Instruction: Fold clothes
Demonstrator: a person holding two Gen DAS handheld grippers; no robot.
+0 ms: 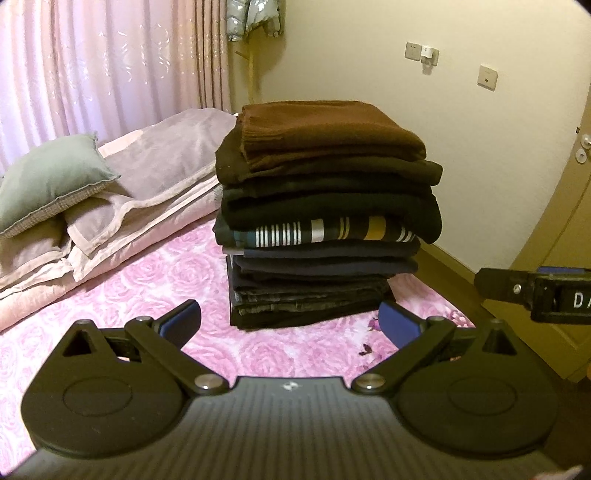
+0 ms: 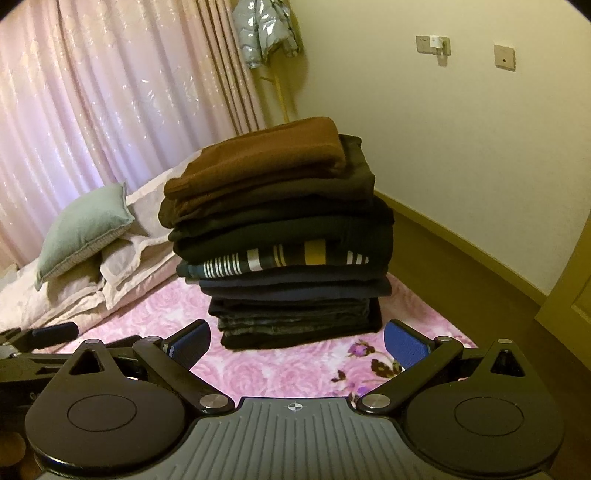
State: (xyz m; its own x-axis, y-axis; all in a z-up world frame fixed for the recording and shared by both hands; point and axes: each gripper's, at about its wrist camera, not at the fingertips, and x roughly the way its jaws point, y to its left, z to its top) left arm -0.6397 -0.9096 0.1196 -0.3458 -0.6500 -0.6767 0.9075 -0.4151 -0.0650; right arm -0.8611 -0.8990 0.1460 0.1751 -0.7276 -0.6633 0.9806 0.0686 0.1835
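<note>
Stack of folded clothes [image 1: 325, 218] on pink bedspread [image 1: 155, 295], lower dark layers indistinct, both grippers' fingers [image 1: 184, 319] spread, empty.

The stack of folded clothes [image 1: 325, 214] hides the bed cover [image 1: 295, 350] beneath it and part of the blanket [image 1: 147, 177] behind it. The lower garments show folded edges only; their type cannot be determined. The silver jacket [image 2: 266, 33] is cut off by the top edge in both views. The right gripper [image 1: 484, 284] enters the left wrist view at the right edge; only one fingertip shows, so its opening cannot be read there.
</note>
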